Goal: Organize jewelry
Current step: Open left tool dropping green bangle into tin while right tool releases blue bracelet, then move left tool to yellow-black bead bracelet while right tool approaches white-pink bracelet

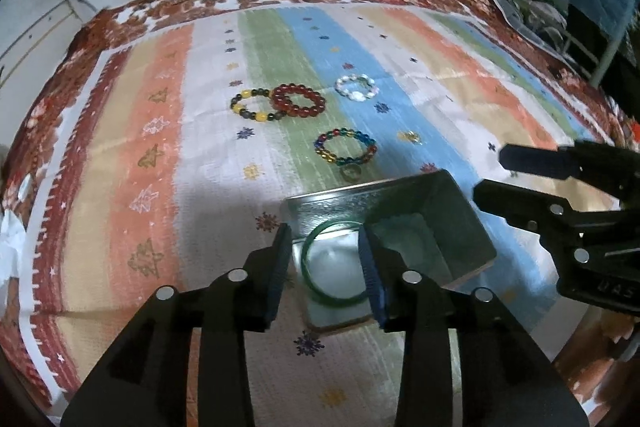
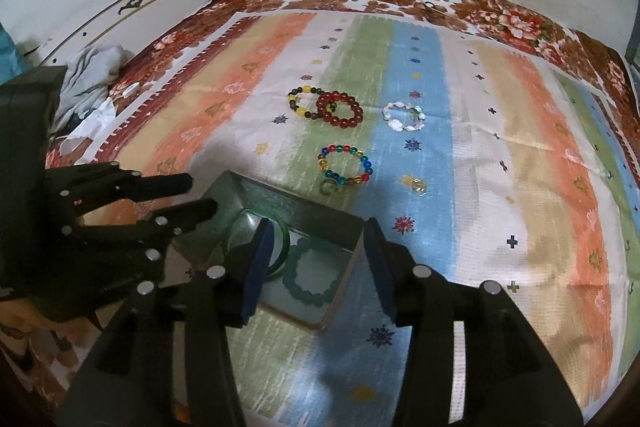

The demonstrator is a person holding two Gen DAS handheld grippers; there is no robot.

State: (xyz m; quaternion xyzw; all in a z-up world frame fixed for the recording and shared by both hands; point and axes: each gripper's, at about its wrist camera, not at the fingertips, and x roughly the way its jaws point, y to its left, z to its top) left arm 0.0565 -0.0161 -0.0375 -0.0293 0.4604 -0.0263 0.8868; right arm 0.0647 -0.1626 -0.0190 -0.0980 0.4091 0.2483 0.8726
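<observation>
An open metal box (image 1: 436, 223) sits near the front edge of the striped cloth (image 1: 160, 187) that covers the bed, close to both hands, which suits its use as the place where jewelry is gathered. Inside it lie a green bangle (image 1: 320, 267) and a green bead bracelet (image 2: 310, 277); the bangle leans by the left wall, the bracelet lies flat on the floor of the box.

The left gripper (image 1: 326, 267) hovers over the box with its fingers apart, and nothing is pinched between them; the bangle shows below in the gap. The right gripper (image 2: 316, 263) also hangs above the box, fingers apart and empty, with the box's right wall seen between them. Both point steeply down at the box, a pose that fits a drop into it or a hold on its walls; which one cannot be told.

Toward the middle of the cloth, well apart from the box, four bracelets wait: a yellow-and-dark one (image 1: 256, 105) overlapped by a red one (image 1: 300, 101), a white one (image 1: 357, 87) to their right, and a multicolour one (image 1: 346, 147) nearest the box. A small green ring (image 2: 328, 188) touches the multicolour bracelet, and a pale trinket (image 2: 416, 185) lies to its right. By this layout the sorting looks partly done, with the loose pieces left to collect.
</observation>
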